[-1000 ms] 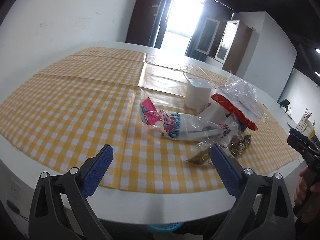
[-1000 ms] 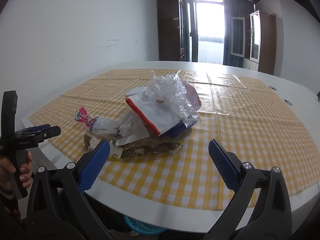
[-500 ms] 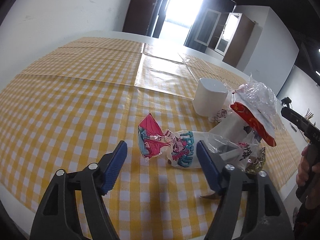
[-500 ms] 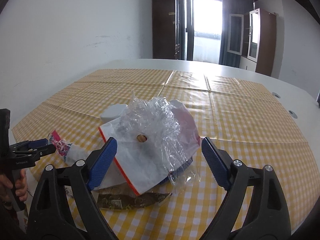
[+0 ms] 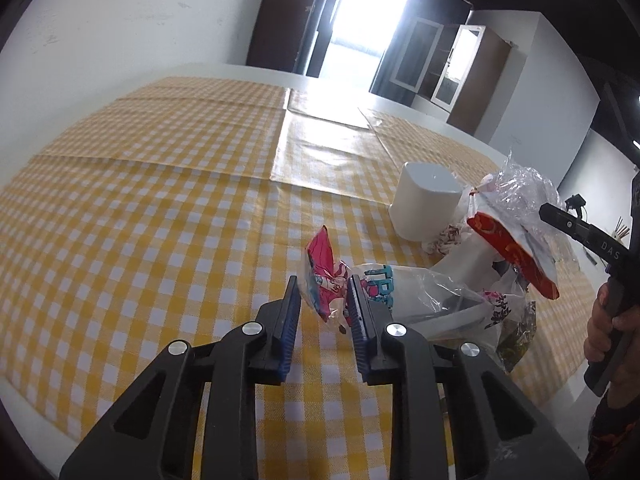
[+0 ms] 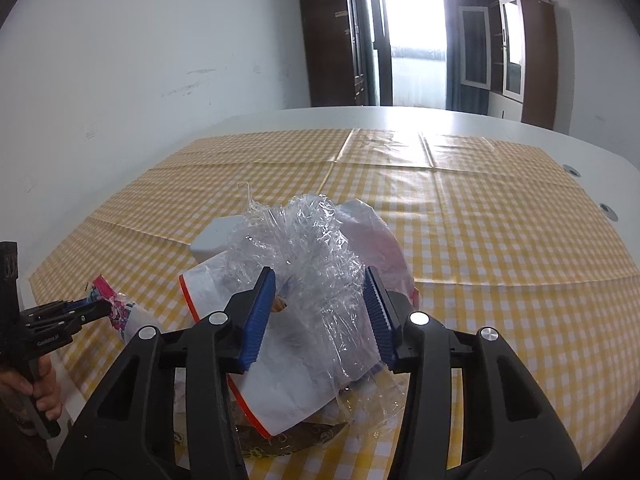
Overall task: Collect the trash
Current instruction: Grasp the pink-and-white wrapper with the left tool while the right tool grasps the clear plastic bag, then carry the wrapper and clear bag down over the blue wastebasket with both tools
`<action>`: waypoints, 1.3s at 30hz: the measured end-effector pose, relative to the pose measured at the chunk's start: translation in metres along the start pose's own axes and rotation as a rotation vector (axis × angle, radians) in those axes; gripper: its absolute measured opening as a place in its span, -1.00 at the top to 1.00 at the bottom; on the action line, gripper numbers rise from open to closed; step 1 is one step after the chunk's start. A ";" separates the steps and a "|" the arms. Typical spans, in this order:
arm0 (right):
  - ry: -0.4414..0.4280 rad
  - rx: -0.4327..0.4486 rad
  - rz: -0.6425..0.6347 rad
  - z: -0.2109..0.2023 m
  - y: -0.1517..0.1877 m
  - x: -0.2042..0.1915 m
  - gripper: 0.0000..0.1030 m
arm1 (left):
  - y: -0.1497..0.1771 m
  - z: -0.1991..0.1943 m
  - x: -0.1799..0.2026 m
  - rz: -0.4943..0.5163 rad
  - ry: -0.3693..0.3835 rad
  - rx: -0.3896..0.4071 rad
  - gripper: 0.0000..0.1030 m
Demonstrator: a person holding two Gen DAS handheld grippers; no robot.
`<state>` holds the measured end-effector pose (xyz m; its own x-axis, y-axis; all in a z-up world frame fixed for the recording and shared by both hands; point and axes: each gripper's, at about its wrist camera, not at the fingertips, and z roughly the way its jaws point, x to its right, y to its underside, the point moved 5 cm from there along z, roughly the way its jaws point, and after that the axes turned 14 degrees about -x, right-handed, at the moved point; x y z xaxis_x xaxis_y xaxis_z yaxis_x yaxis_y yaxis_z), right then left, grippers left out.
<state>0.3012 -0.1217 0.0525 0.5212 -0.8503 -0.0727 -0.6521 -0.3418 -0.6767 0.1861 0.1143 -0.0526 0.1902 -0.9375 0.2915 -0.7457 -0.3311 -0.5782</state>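
A trash pile lies on the yellow checked tablecloth [image 5: 160,208]. My left gripper [image 5: 322,284] is closing around the twisted end of a pink printed wrapper [image 5: 320,256], which sits between the blue pads; no firm pinch shows. My right gripper [image 6: 320,274] is closing over crumpled clear plastic film [image 6: 304,236], which fills the gap between its pads. Under the film lies a white bag with a red-orange edge [image 6: 280,384]. From the right wrist view the left gripper [image 6: 96,308] shows at the pink wrapper [image 6: 106,292].
A white cup-like container [image 5: 424,204] stands behind the pile. A brown wrapper [image 6: 280,446] lies under the white bag near the table's front edge. The right gripper [image 5: 548,212] and the hand holding it are at the right of the left wrist view. The white table [image 6: 400,116] extends far back.
Both grippers moved forward over the table to the pile and their jaws narrowed. The pink wrapper now sits between the left pads and the clear film between the right pads.
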 end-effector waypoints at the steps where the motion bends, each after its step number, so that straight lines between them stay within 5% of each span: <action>1: -0.002 0.013 0.001 -0.005 0.000 0.000 0.17 | 0.000 -0.007 -0.001 -0.019 -0.001 0.027 0.61; 9: -0.012 0.076 -0.014 -0.046 0.013 -0.009 0.18 | 0.007 -0.065 -0.001 -0.056 -0.019 0.138 0.69; 18: -0.002 0.119 -0.034 -0.094 0.071 -0.012 0.18 | 0.050 -0.128 0.025 0.011 -0.015 0.206 0.73; 29: 0.032 0.154 -0.103 -0.152 0.141 -0.039 0.18 | 0.125 -0.160 0.054 0.123 -0.036 0.189 0.73; 35: -0.017 0.114 -0.103 -0.157 0.176 -0.050 0.18 | 0.170 -0.151 0.073 0.228 -0.083 0.135 0.73; 39: -0.073 0.060 -0.095 -0.158 0.202 -0.057 0.18 | 0.199 -0.143 0.074 0.213 -0.066 0.079 0.73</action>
<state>0.0528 -0.2057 0.0355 0.6194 -0.7829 -0.0581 -0.5649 -0.3931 -0.7255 -0.0394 -0.0062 -0.0373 0.0773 -0.9912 0.1079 -0.7217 -0.1303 -0.6799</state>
